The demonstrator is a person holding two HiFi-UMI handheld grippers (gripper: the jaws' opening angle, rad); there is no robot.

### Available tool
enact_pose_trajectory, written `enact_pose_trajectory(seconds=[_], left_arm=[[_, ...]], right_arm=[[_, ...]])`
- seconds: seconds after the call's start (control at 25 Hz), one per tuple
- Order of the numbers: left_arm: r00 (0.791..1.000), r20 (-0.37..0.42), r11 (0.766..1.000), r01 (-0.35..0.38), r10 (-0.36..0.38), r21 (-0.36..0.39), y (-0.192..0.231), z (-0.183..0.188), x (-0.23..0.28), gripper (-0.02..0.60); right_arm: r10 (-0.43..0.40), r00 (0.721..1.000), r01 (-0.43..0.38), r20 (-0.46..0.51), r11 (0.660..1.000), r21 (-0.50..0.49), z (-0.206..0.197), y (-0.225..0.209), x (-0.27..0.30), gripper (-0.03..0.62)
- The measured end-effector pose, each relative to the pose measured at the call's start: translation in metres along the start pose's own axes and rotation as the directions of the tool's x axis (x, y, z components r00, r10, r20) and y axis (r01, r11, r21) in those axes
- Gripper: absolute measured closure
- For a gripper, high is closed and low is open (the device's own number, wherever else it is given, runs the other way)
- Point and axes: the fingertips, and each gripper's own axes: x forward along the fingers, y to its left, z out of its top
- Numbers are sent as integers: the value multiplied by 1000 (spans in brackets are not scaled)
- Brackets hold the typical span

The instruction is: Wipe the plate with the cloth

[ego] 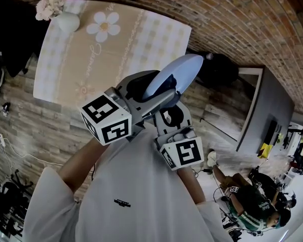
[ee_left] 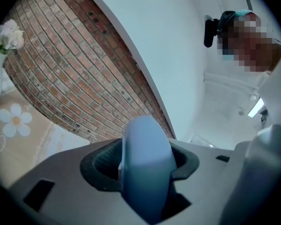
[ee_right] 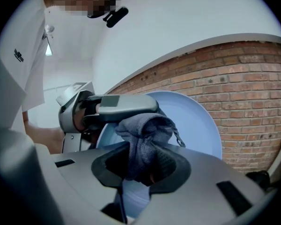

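1. I hold the pale blue plate point(ego: 181, 68) in the air in front of my chest with the left gripper point(ego: 155, 87). It is lifted clear of the table point(ego: 156, 34), which lies beyond the plate, and nothing supports it from below.
2. In the left gripper view the plate point(ee_left: 147, 172) stands on edge between the fingers point(ee_left: 61, 182). They are closed onto its rim with no gap showing, so the hold looks firm.
3. The right gripper point(ee_right: 140, 172) has its fingers point(ee_right: 201, 191) pinched on a bunched grey cloth point(ee_right: 147, 139). A wad of the cloth and a loose thread stick out past the tips, towards the plate.
4. In the right gripper view the plate's point(ee_right: 196, 121) face fills the space just behind the cloth. The left gripper point(ee_right: 107, 109) clamps the plate's rim at the left of that view. The cloth is at the plate's face, near the rim the left gripper holds. I cannot tell whether it is pressing on the plate or is a hair short of it.
5. My reading of progress is that pick-up is done on both sides, since plate and cloth are each in hand and brought together. Wiping is the step in hand.
6. The part of the plate's face that I can see is smooth and unmarked, so the pictures give no sign of how much has been wiped. I judge that most of the face beyond the cloth is left to cover, as is the plate's return to the table.
7. On the table beyond the plate, a white vase point(ego: 69, 20) of flowers stands at the far corner, well away from the work.
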Motion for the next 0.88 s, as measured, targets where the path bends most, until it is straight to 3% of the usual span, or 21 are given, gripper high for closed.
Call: enact_pose_trajectory(seconds=[0.52,0.88], left_arm=[[1000,28,998,-17,15,56,-14,1,-13,339],[997,69,997,-39,34,66,-12,11,-20,339]], right_arm=[[-129,990,128,49,991,37,12,-40,0,473],[-216,975,219,-44,974,62,-19,-78,9,473]])
